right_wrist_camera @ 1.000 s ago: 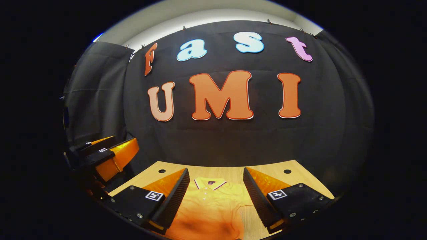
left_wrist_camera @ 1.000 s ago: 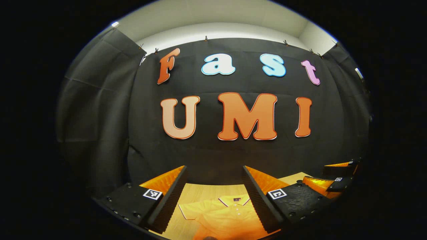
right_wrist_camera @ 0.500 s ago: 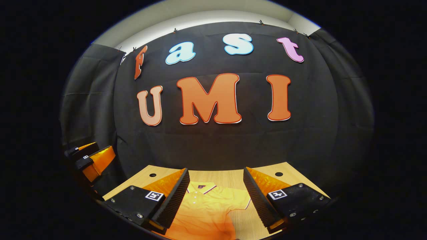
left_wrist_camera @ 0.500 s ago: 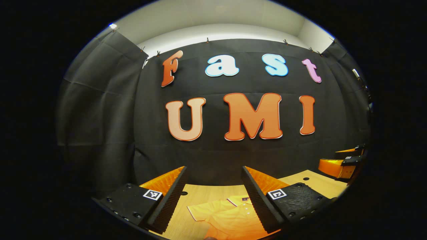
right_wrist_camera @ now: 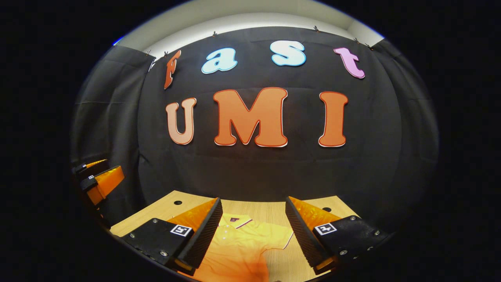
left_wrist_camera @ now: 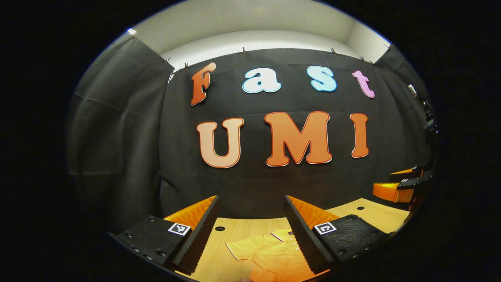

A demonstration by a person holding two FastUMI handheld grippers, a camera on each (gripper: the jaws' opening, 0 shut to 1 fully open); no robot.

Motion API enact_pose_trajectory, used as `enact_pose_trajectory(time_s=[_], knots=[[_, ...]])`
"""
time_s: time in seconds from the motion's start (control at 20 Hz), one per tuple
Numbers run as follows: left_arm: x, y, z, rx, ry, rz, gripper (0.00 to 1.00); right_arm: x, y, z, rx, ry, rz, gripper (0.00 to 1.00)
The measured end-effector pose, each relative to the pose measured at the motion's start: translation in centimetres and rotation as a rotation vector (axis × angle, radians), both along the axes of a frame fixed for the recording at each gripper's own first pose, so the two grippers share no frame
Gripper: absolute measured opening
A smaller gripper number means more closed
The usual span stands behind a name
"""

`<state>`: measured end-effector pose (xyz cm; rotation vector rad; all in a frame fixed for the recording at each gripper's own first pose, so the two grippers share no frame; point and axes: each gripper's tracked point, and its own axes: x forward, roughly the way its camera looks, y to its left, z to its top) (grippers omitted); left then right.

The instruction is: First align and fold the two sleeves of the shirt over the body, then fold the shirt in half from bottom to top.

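The orange shirt (right_wrist_camera: 242, 250) lies flat on the wooden surface (right_wrist_camera: 270, 209), collar toward the black cloth wall (right_wrist_camera: 254, 172). Both hand-held grippers hover above it, the left hand-held gripper (left_wrist_camera: 250, 235) and the right hand-held gripper (right_wrist_camera: 252, 235) each spread wide, holding nothing.

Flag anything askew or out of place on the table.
Nothing stands out. The orange shirt lies flat on the wooden table, collar toward the wall, both short sleeves spread and unfolded. Both hand-held grippers, left and right, hover open above it.
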<state>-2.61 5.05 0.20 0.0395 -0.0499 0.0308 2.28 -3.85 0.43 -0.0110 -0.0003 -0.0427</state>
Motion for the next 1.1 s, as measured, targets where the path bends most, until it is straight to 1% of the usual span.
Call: enact_pose_trajectory(time_s=[0.1,0.2,0.35,0.4,0.5,0.65,0.75,0.85,0.95,1.1], knots=[[-0.8,-0.3,0.1,0.004,-0.017,0.002,1.00,0.9,-1.3,-3.0,0.046,0.085,-0.044,0.98],[-1.2,-0.6,-0.3,0.025,-0.009,-0.025,0.99,1.5,-2.9,-6.2,0.062,0.162,-0.108,0.98],[-0.9,-0.6,-0.4,0.016,-0.013,-0.081,0.99,2.1,-3.9,-8.2,0.032,0.187,-0.180,0.98],[-0.7,-0.5,-1.0,0.018,-0.002,-0.098,0.99,2.3,-4.5,-9.6,0.030,0.218,-0.206,0.98],[-0.5,0.5,-1.8,0.039,0.012,-0.122,0.99,2.4,-5.0,-12.2,0.069,0.289,-0.257,0.98],[-0.4,2.1,-1.4,0.044,-0.013,-0.160,0.99,3.0,-5.7,-14.2,0.124,0.342,-0.341,0.98],[-0.2,3.1,-1.5,0.054,-0.013,-0.175,0.99,3.7,-6.2,-14.9,0.145,0.373,-0.375,0.98],[-0.2,3.9,-1.8,0.037,-0.010,-0.182,0.99,4.3,-6.8,-15.7,0.157,0.421,-0.398,0.98],[-0.2,4.9,-2.2,0.033,-0.003,-0.165,0.98,5.2,-7.5,-16.8,0.183,0.485,-0.404,0.98],[-0.3,6.0,-2.6,0.006,0.013,-0.114,0.98,7.2,-8.4,-19.0,0.231,0.576,-0.391,0.98]])
